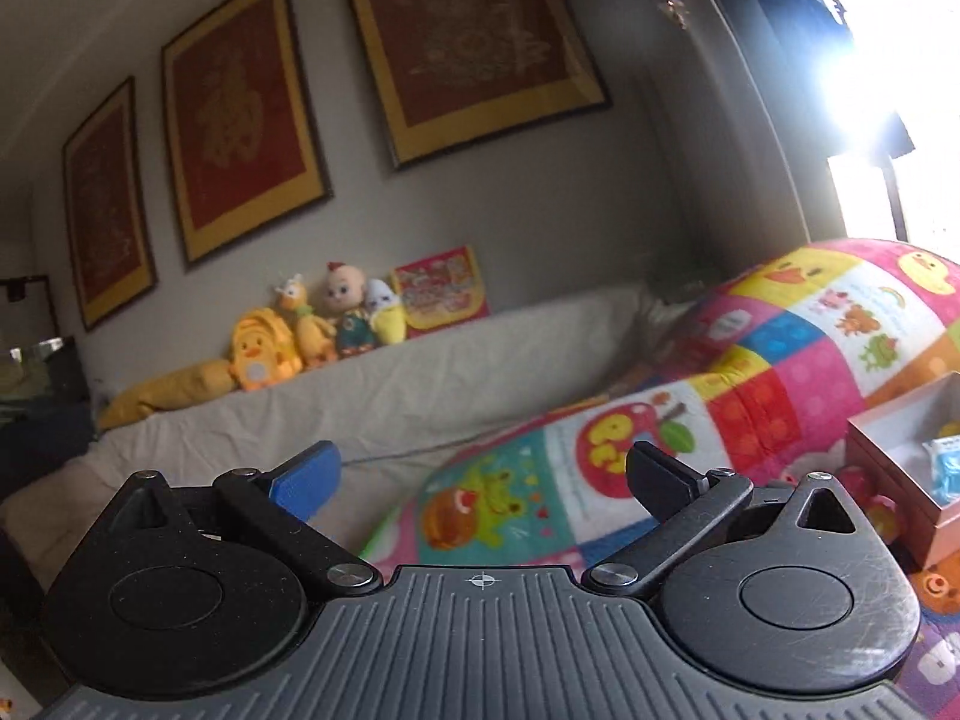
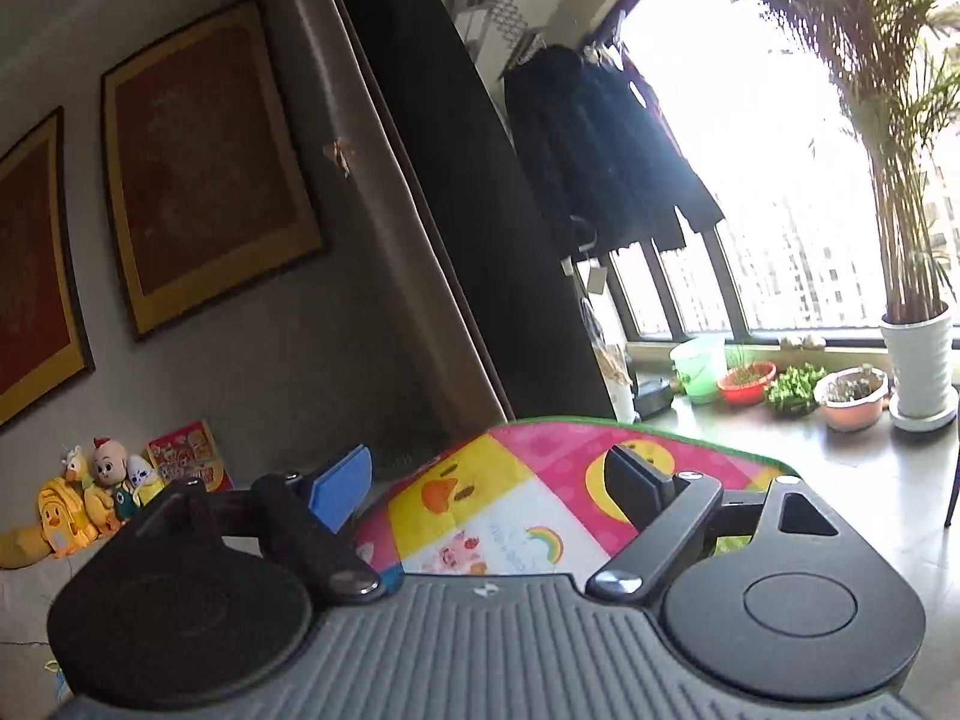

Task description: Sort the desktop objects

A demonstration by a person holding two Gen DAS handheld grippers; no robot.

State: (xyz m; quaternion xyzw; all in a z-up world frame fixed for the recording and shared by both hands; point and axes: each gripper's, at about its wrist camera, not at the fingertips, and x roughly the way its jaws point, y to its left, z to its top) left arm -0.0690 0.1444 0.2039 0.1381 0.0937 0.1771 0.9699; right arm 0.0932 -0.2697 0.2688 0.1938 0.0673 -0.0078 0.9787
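Both jaws stand spread wide, gripping nothing: left gripper (image 1: 480,480) and right gripper (image 2: 489,486) hang above the patchwork play mat (image 1: 780,372). Off right on that mat sits an open box (image 1: 888,468) holding a blue item (image 1: 951,468).

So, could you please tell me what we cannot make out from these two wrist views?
- Box, left wrist view: cut off by the right edge; contents mostly hidden by its wall, only a blue-white item shows.
- Colourful mat, right wrist view: lower part hidden by the right hand-held gripper.
- Window area, left wrist view: washed out by glare.
- Wall pictures: designs too blurred to read.
- Left hand-held gripper: open, holding nothing.
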